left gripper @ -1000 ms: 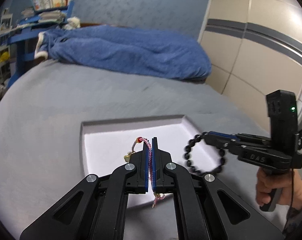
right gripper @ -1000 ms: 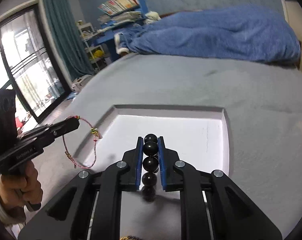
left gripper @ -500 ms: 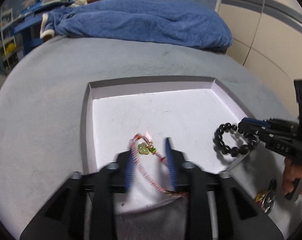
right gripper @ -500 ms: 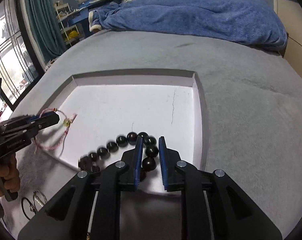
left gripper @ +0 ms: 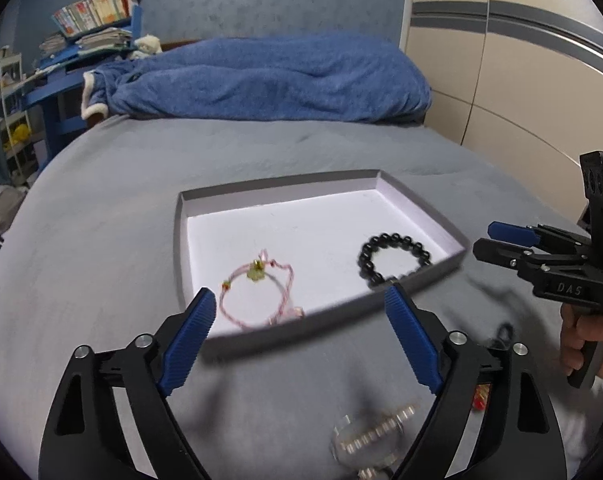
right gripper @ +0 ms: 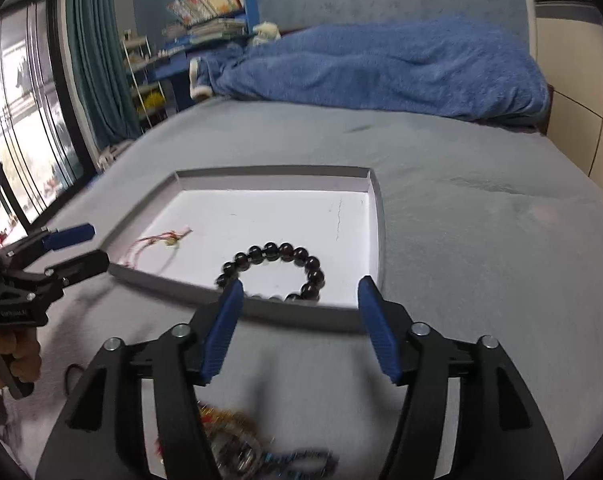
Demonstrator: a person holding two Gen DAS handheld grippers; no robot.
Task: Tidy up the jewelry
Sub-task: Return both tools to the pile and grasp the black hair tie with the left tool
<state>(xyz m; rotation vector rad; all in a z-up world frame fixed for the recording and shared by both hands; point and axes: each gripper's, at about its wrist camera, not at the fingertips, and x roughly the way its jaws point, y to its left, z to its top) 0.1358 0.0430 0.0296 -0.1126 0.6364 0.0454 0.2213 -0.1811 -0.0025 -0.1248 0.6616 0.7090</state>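
Hovering | left gripper (left gripper: 297, 302), right gripper (right gripper: 299, 294) spread, empty | risk: snagging loose jewelry (right gripper: 237, 440) beneath, tangling.

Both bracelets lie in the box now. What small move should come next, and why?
Probably lower the right gripper toward the tangled jewelry pile on the gray bedcover just beneath it. Both grippers are open and empty, the black bead bracelet and pink cord bracelet already rest inside the shallow box, and loose pieces remain outside it.
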